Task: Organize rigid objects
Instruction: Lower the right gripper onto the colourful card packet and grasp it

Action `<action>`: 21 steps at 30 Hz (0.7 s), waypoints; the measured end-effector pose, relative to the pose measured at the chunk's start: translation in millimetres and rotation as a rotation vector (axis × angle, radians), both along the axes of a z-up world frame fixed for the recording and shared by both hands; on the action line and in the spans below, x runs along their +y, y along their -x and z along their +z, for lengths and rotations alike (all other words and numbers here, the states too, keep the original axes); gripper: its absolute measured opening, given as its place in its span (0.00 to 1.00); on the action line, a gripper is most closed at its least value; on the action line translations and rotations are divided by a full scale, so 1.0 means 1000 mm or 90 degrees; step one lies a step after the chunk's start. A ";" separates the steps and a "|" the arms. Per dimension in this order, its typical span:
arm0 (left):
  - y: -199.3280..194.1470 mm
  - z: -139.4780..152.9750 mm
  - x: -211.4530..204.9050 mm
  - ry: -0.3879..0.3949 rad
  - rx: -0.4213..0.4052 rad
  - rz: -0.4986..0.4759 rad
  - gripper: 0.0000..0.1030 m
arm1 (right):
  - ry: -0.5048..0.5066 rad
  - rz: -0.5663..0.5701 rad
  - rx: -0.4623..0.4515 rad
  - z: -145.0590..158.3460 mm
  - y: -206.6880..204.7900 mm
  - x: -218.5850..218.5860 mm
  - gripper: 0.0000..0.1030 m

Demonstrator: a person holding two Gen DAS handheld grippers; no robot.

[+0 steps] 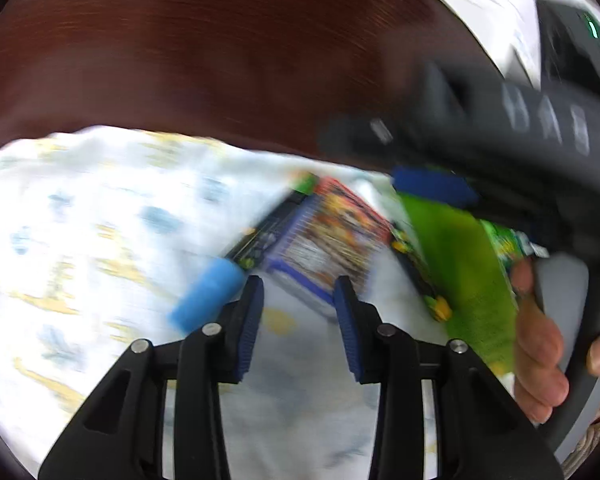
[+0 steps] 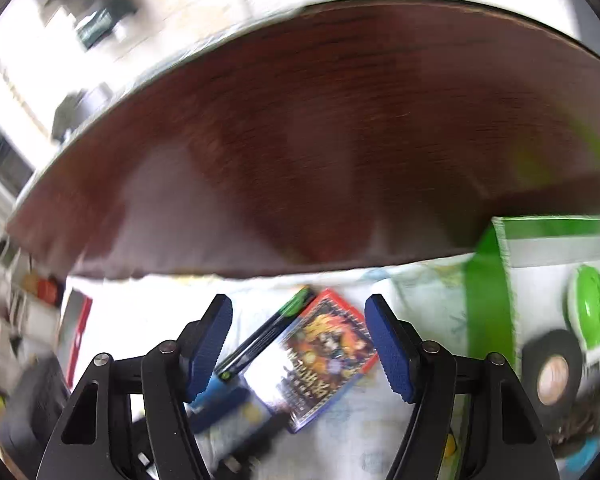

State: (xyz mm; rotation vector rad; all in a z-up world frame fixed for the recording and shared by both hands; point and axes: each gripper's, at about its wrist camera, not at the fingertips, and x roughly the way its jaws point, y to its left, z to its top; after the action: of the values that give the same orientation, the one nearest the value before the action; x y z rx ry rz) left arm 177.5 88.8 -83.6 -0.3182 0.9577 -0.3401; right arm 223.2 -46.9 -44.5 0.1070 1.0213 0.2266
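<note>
Orange game case (image 2: 328, 354) flat on patterned cloth (image 1: 80, 240), below dark wooden table edge (image 2: 340, 140).

Black-green slim case (image 2: 268, 336) touches its left side.

Green box (image 2: 540, 280) right of game case.

Left gripper (image 1: 299, 320): jaws apart, empty, near game case (image 1: 332, 236).

Right gripper (image 2: 298, 348): jaws apart, empty, framing game case.

Blue cylinder (image 1: 206, 294) left of slim case.

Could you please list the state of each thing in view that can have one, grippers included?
left gripper: open, holding nothing.
right gripper: open, holding nothing.
orange game case: closed, lying flat on the patterned cloth.
dark slim case: closed, lying flat beside the orange game case.
green box: resting on the cloth; open or shut unclear.
</note>
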 end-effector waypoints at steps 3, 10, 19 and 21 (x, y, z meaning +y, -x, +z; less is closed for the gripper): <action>-0.003 0.000 0.030 0.007 0.008 0.050 0.27 | 0.000 -0.010 0.019 -0.008 -0.007 -0.001 0.69; 0.018 0.002 0.039 0.044 0.023 -0.003 0.27 | 0.026 -0.002 0.055 -0.032 -0.027 -0.002 0.69; 0.035 0.005 0.003 -0.027 -0.002 -0.068 0.29 | 0.008 0.068 0.126 -0.041 -0.006 0.008 0.67; 0.037 0.005 0.015 -0.020 0.002 -0.061 0.29 | 0.012 0.083 0.125 -0.042 -0.001 0.010 0.65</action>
State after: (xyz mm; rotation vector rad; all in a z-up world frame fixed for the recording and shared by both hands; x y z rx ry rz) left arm 140.2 103.6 -78.8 -0.2445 0.9818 -0.4126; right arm 223.7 -37.1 -86.6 0.0459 1.2270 0.3304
